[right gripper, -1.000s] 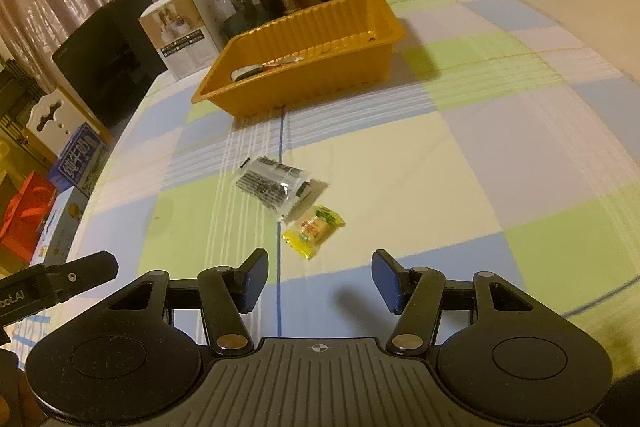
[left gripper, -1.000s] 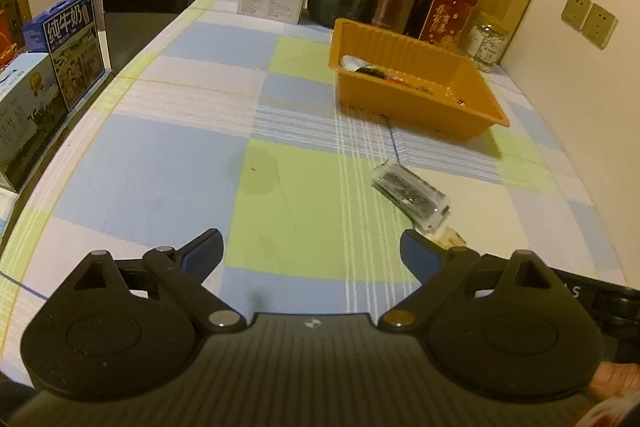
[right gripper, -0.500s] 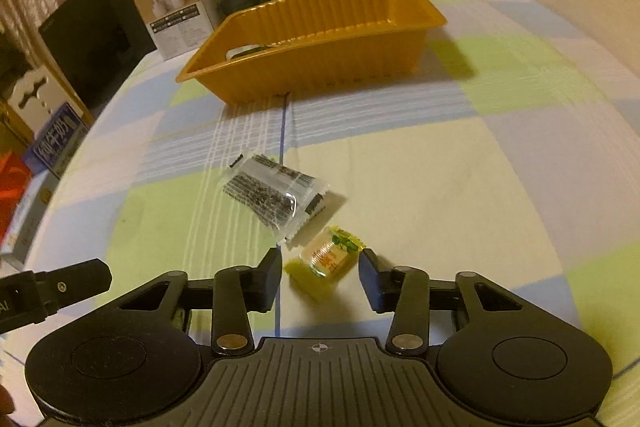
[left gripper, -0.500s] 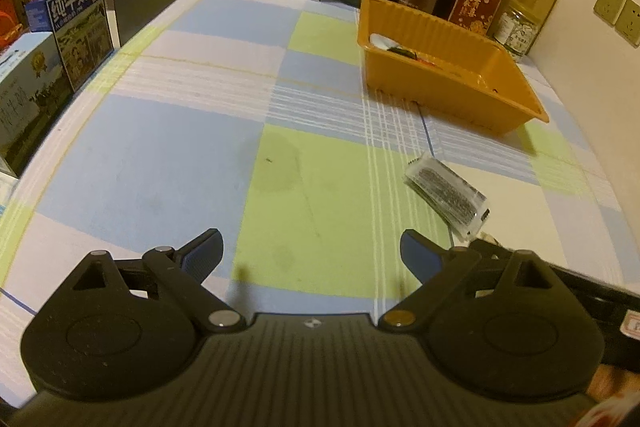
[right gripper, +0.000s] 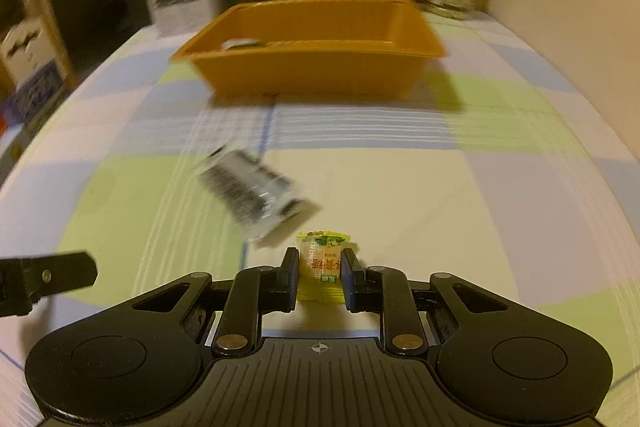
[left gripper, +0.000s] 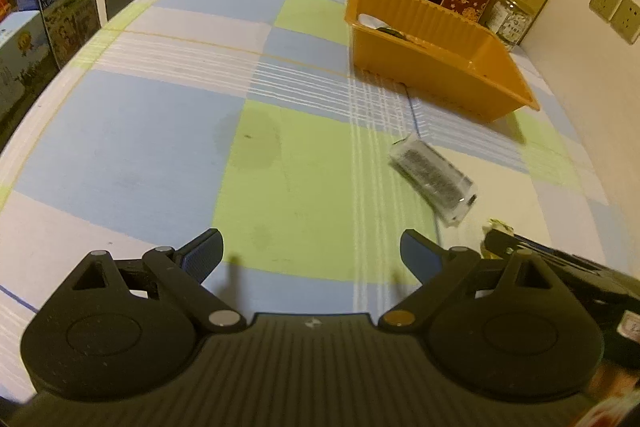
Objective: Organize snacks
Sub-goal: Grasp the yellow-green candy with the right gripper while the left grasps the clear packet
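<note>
My right gripper (right gripper: 320, 273) pinches the small, light, crinkly yellow candy (right gripper: 322, 263) across its middle; my left gripper (left gripper: 311, 251) gapes empty.

left hand-held gripper (left gripper: 311, 251): jaws wide apart | right hand-held gripper (right gripper: 320, 267): jaws clamped, angled down

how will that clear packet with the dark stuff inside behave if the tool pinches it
The clear packet looks like thin film lying nearly flat on the tablecloth, so it is probably light and floppy. Its glossy wrap may slip. The dark filling would likely shift rather than hold shape.
</note>
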A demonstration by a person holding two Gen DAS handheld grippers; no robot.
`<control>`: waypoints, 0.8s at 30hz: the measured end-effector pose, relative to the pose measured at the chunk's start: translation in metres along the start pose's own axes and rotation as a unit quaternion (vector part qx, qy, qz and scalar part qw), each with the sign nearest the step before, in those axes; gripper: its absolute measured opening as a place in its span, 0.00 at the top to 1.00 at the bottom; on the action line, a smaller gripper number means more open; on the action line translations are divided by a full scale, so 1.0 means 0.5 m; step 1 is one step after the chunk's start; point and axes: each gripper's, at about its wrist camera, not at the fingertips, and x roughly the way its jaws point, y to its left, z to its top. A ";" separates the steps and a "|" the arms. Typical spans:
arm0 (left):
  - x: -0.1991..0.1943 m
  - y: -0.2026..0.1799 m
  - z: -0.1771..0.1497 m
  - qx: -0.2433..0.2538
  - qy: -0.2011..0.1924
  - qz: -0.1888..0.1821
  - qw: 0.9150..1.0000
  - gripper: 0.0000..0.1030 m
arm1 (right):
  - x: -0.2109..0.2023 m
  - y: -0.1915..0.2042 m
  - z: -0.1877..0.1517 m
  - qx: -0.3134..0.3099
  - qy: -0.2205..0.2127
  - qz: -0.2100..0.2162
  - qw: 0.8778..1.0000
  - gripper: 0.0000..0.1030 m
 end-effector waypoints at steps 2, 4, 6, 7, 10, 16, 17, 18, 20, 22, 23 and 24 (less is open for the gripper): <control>0.004 -0.014 0.006 0.004 -0.004 -0.007 1.000 0.09 | -0.013 -0.024 0.010 0.014 -0.004 -0.003 1.000 0.79; 0.010 -0.033 0.012 0.006 -0.010 -0.017 1.000 0.09 | -0.025 -0.050 0.019 0.024 -0.007 -0.010 1.000 0.79; 0.022 -0.054 0.019 0.007 -0.012 -0.026 1.000 0.09 | -0.032 -0.071 0.028 0.028 -0.009 -0.018 0.999 0.79; 0.030 -0.066 0.023 0.007 -0.012 -0.031 0.999 0.09 | -0.035 -0.082 0.034 0.034 -0.011 -0.022 0.999 0.79; 0.055 -0.101 0.032 0.006 -0.014 -0.048 0.999 0.10 | -0.035 -0.106 0.047 0.052 -0.013 -0.020 0.998 0.79; 0.113 -0.154 0.049 0.011 -0.010 -0.066 0.998 0.20 | -0.029 -0.136 0.063 0.068 -0.022 -0.027 0.997 0.79; 0.120 -0.157 0.051 0.009 -0.011 -0.067 0.998 0.20 | -0.027 -0.143 0.064 0.077 -0.021 -0.027 0.996 0.79; 0.129 -0.162 0.054 0.007 -0.012 -0.065 0.998 0.20 | -0.025 -0.149 0.065 0.084 -0.020 -0.027 0.996 0.79; 0.142 -0.169 0.059 0.002 -0.014 -0.065 0.998 0.22 | -0.024 -0.155 0.063 0.092 -0.020 -0.026 0.995 0.79; 0.157 -0.179 0.065 0.003 -0.013 -0.061 0.998 0.22 | -0.022 -0.159 0.064 0.094 -0.020 -0.024 0.995 0.79; 0.164 -0.182 0.069 0.003 -0.012 -0.059 0.998 0.23 | -0.022 -0.160 0.063 0.096 -0.020 -0.023 0.995 0.79; 0.171 -0.187 0.072 0.003 -0.011 -0.058 0.998 0.23 | -0.020 -0.160 0.063 0.098 -0.021 -0.021 0.995 0.79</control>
